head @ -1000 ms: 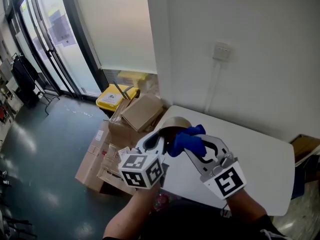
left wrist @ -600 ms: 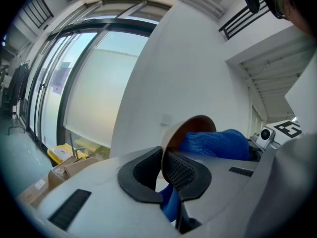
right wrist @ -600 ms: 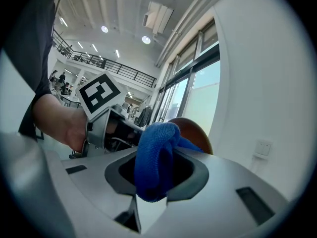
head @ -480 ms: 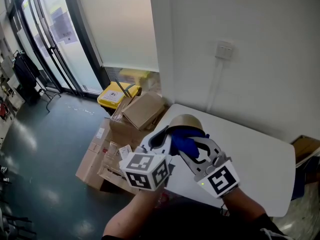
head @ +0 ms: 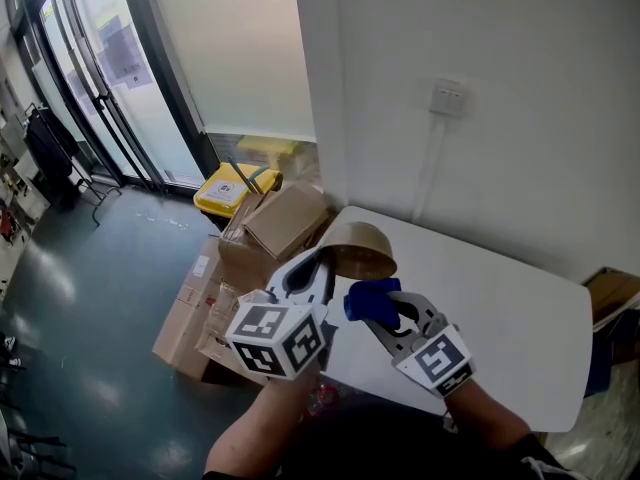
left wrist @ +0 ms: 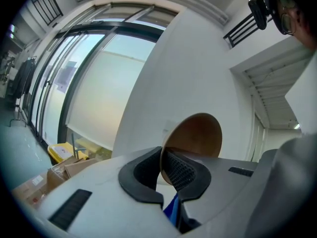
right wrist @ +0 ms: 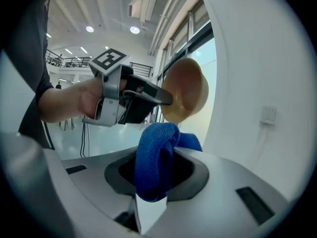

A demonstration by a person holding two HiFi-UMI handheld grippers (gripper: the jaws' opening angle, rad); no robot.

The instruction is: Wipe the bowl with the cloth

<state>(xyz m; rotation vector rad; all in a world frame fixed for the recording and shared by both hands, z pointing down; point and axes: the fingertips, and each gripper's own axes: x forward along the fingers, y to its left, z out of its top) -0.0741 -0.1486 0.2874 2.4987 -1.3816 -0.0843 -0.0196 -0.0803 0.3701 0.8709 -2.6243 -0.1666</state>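
1. Fingers (left wrist: 184,171) of the left gripper (head: 316,260) pinch the rim of the bowl (head: 358,248) tight, 1 pad inside and 1 outside. The bowl hangs tilted in the air over the left edge of the table (head: 520,328).
2. Jaws of the right gripper (right wrist: 156,177) clamp a bunched blue cloth (right wrist: 157,152) just below the bowl, apparently not touching it.
3. I judge the bowl light, thin and stiff. Held by a rim pinch, it may swivel under hard rubbing.
4. Soft and floppy, the cloth is gripped mid-bunch, leaving a padded tuft to press with.
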